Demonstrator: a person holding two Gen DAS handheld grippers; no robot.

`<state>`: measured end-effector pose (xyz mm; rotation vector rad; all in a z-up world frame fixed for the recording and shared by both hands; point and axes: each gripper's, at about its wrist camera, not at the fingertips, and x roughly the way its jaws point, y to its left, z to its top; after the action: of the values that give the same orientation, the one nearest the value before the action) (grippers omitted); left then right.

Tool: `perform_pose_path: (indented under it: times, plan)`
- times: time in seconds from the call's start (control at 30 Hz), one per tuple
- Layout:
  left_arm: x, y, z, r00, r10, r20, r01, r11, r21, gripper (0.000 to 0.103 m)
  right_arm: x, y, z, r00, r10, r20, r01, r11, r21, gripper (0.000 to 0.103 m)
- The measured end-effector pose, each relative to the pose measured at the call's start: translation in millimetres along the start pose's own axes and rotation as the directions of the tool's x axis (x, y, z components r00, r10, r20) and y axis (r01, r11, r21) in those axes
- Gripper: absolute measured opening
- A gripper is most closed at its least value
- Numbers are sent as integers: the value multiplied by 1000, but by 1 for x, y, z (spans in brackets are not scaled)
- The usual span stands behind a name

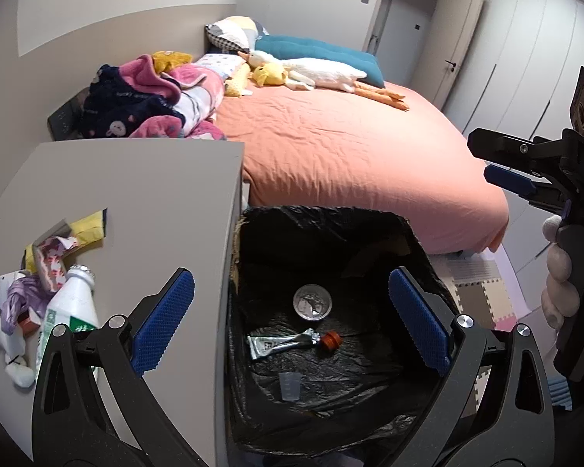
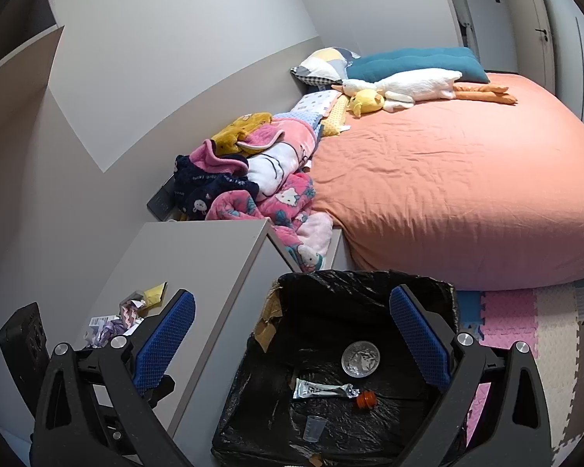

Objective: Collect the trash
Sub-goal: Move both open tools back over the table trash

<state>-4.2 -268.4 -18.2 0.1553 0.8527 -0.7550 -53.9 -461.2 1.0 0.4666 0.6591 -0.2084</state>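
- The left gripper point(image 1: 291, 325) is seen spread wide, nothing between its blue pads point(image 1: 163, 321); it is tilted down over the near corner of the bin point(image 1: 331, 218), straddling the table's edge.
- The right gripper point(image 2: 292, 340) is likewise held fully open and empty, angled down into the same bin from a little further back.
- Just beyond the fingertips, the black liner's floor is laid out: a round foil lid point(image 1: 312, 302), a squeezed silver tube point(image 1: 280, 344) with an orange cap point(image 1: 329, 339) beside it, and a small clear cup point(image 1: 290, 386) nearer the camera. These are judged to be trash already collected.
- A drop-off looks finished for both hands, so the step in hand is read as the turn back for more.
- Left of the bin, the grey table point(image 1: 155, 194) is still loaded: a white bottle point(image 1: 68, 309) lying on its side, crumpled purple wrap point(image 1: 19, 299), a pink-and-white wrapper point(image 1: 52, 258), a yellow packet point(image 1: 87, 229) and white scraps at the near edge.
- The next move is expected to call for a swing left over the table and a grip across the bottle's body, which may roll if nudged.
- At the far right of the left view, the right gripper's handle is seen gripped by a gloved hand point(image 1: 560, 284).
- Further out, the bed point(image 1: 350, 155) with its blankets and plush toys is left alone.
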Motion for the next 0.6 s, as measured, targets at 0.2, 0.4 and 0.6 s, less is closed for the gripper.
perform_pose_path:
  times: [0.2,0.4,0.6]
  plan:
    - [-8,13,-5,1000,11,4,-11,1000,-22,96,9,14,-3,1000,16,-21,-16,1000,-18,100]
    - [-16,31,-13,999,36,7,-35,998,-46,96,22,36,-8,998,33,-47,-36,998,-46,100]
    - [-26,50,-20,998,68,8,-67,995,-71,96,35,62,-13,995,70,-72,-75,994,-79,100]
